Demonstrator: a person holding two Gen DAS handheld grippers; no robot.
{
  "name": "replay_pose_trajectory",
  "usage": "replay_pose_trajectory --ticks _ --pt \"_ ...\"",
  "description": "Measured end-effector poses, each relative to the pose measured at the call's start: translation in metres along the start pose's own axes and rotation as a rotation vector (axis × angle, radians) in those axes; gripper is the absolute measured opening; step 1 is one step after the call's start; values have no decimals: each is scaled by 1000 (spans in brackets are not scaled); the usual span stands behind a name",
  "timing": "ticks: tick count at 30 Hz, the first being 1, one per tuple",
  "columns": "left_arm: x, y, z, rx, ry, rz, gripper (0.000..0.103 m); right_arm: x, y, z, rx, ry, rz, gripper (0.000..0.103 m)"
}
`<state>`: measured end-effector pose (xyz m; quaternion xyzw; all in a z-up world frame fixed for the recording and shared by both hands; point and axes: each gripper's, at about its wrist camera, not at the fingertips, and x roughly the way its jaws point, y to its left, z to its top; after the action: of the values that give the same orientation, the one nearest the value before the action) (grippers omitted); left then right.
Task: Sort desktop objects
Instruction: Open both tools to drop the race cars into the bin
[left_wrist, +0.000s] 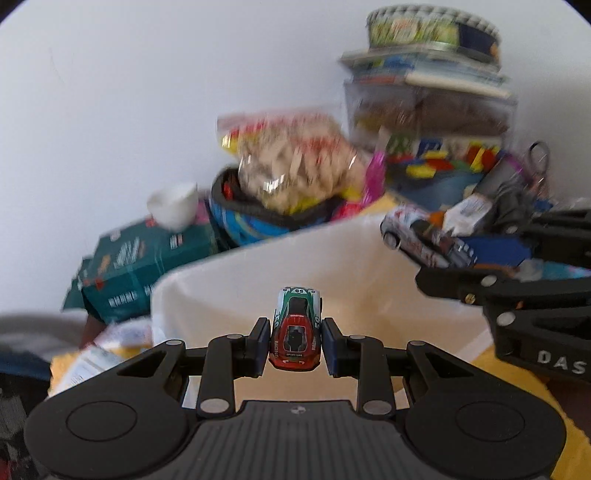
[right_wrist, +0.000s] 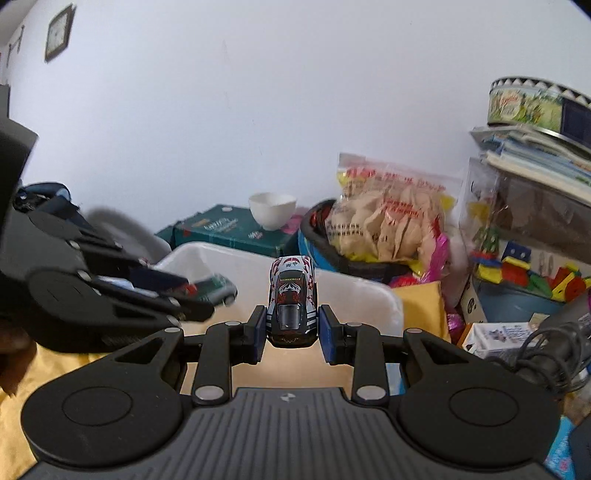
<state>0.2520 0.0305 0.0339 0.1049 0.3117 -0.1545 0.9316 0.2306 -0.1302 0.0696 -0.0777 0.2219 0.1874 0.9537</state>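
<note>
The left gripper (left_wrist: 295, 341) was clamped on a red-and-green toy race car (left_wrist: 295, 328), nose pointing away, both pads pressed to its sides. It hung above the white bin (left_wrist: 229, 280), just inside the near rim. The right gripper (right_wrist: 291, 328) gripped a second one, a black-and-white toy car (right_wrist: 292, 302), again nose forward and pinched between blue pads, also over the white bin. Each gripper showed in the other's view, blurred. Behind the bin sat a white bowl (right_wrist: 272, 210) on a green box (right_wrist: 221, 230), and a bag of snacks (right_wrist: 388, 221) further right.
</note>
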Motion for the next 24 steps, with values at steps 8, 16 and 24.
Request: replay_pose_trajectory --ticks 8,16,24 --pt "19 11 -13 -40 55 4 40 24 6 -9 -9 54 -3 37" --pt "-33 13 -10 -55 -44 -20 49 -12 12 -4 -16 -14 10 47" --pt "-99 -14 -66 -66 -56 -113 63 -74 25 -36 -7 5 75 52"
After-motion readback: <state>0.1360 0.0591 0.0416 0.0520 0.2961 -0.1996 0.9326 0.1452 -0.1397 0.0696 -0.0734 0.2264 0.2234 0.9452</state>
